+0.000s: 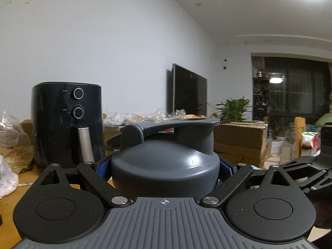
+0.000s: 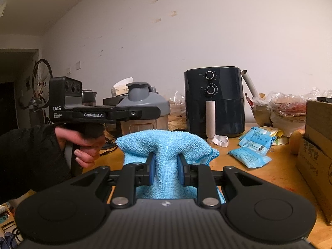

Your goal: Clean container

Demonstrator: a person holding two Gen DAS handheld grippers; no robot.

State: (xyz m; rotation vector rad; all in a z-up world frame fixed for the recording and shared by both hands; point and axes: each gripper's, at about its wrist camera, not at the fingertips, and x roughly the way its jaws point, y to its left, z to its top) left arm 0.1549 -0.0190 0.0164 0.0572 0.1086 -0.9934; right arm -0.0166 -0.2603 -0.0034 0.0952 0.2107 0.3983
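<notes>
A container with a dark grey flip-cap lid (image 1: 166,161) fills the middle of the left wrist view, and my left gripper (image 1: 164,169) is shut on it, blue pads (image 1: 102,169) pressing both sides below the lid. In the right wrist view the same container (image 2: 145,101) stands upright at the left, its clear body partly hidden behind the left gripper (image 2: 145,112), which a hand (image 2: 83,143) holds. My right gripper (image 2: 166,166) is shut on a light blue microfibre cloth (image 2: 166,143), bunched between its pads, just right of and nearer than the container.
A black air fryer (image 2: 213,103) stands at the back of the wooden table (image 2: 280,176). Blue packets (image 2: 253,145) lie right of the cloth, and a cardboard box (image 2: 315,155) stands at the right edge. Plastic bags and clutter line the wall.
</notes>
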